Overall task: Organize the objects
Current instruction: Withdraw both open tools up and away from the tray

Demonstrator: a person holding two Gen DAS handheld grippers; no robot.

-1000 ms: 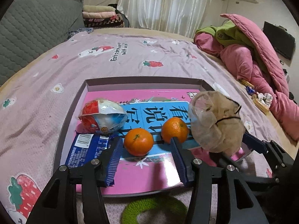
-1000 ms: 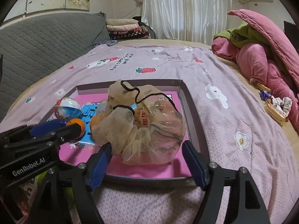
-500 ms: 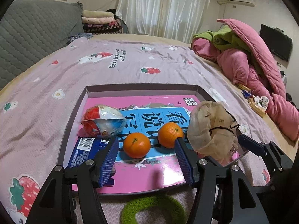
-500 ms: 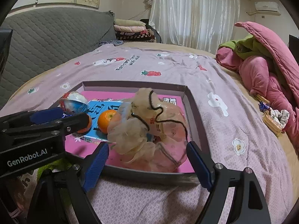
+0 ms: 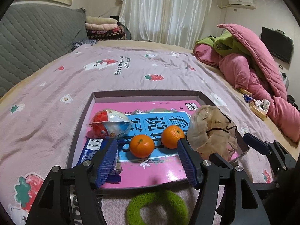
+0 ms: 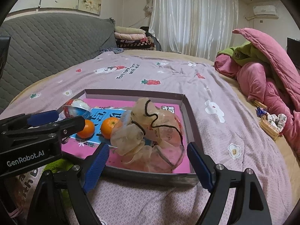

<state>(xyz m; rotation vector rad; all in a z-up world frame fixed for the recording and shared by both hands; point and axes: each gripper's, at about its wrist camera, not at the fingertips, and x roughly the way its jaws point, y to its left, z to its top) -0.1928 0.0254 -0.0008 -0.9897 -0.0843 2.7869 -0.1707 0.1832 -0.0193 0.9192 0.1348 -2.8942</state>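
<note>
Left gripper (image 5: 147, 159) fingers widened, released; right gripper (image 6: 148, 164) released; snack pack (image 5: 90, 151) half hidden.

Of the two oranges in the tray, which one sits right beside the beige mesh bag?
The farther orange, the one toward the tray's right side, beside the mesh bag. The other orange lies nearer the blue snack packet.
</note>
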